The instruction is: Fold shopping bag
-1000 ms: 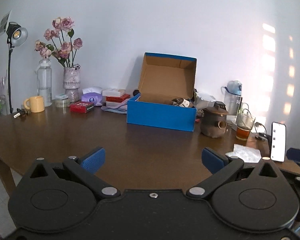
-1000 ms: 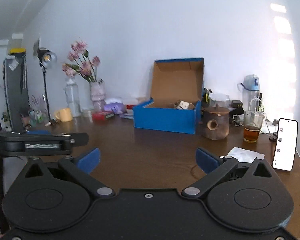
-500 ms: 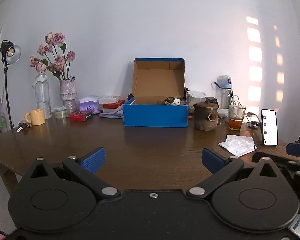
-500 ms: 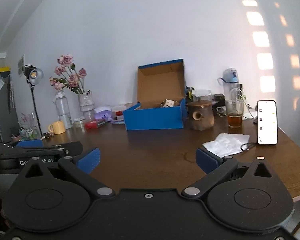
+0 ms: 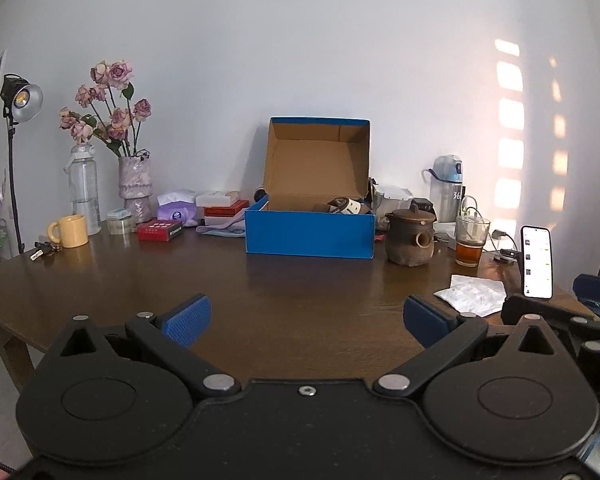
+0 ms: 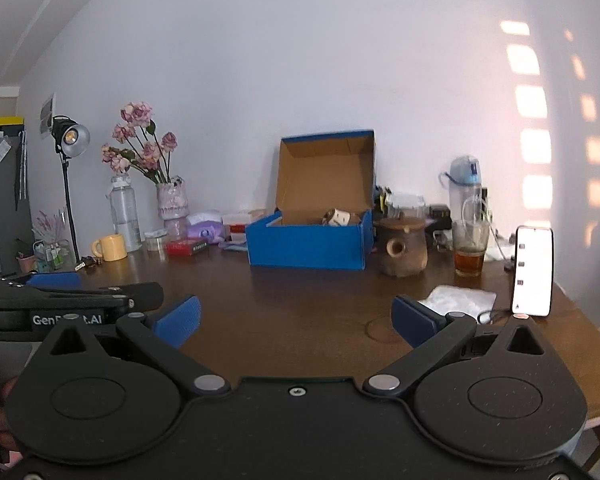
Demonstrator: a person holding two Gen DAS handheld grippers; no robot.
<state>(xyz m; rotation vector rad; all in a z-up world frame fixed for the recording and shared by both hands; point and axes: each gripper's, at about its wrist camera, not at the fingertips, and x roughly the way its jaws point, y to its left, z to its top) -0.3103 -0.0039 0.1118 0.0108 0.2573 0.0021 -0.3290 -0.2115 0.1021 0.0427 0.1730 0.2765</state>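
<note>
Brown wooden counter (image 5: 300, 288) carries an open blue shoebox (image 5: 310, 236); both the left gripper (image 5: 306, 318) and right gripper (image 6: 296, 316) hover released, grasping nothing.

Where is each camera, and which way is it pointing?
Left wrist: on the left gripper, facing across the table to the blue box; open blue fingers and the right gripper's edge show.
Right wrist: on the right gripper, aimed likewise; the left gripper shows at left.
Shared: box, teapot, phone.
</note>
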